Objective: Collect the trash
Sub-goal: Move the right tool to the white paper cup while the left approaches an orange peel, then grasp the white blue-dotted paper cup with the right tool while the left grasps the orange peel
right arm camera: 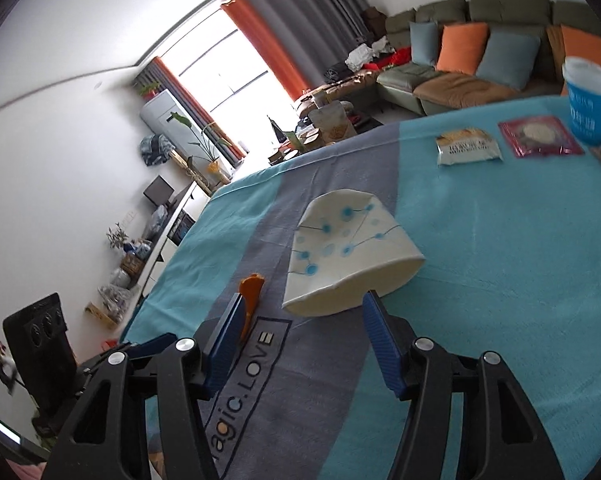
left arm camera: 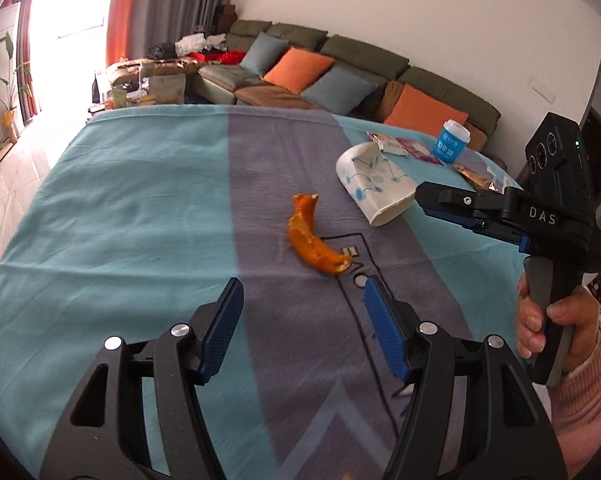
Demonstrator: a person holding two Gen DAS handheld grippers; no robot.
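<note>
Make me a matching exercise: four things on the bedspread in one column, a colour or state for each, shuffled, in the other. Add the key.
Things:
1. peel
2. paper cup
3. tub
4. red packet

Descriptions:
A. standing upright, blue with a white lid
B. lying flat beside a silver snack bag
C. orange, curved, on the grey stripe
D. tipped on its side, white with blue dots

Pairs: 1-C, 2-D, 3-A, 4-B

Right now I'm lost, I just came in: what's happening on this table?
A person holds a claw in each hand over a blue-and-grey tablecloth, clearing trash. Both are open and empty. The left claw points at an orange peel; the right claw faces a flattened paper cup. Snack wrappers and a blue cup lie farther back.
</note>
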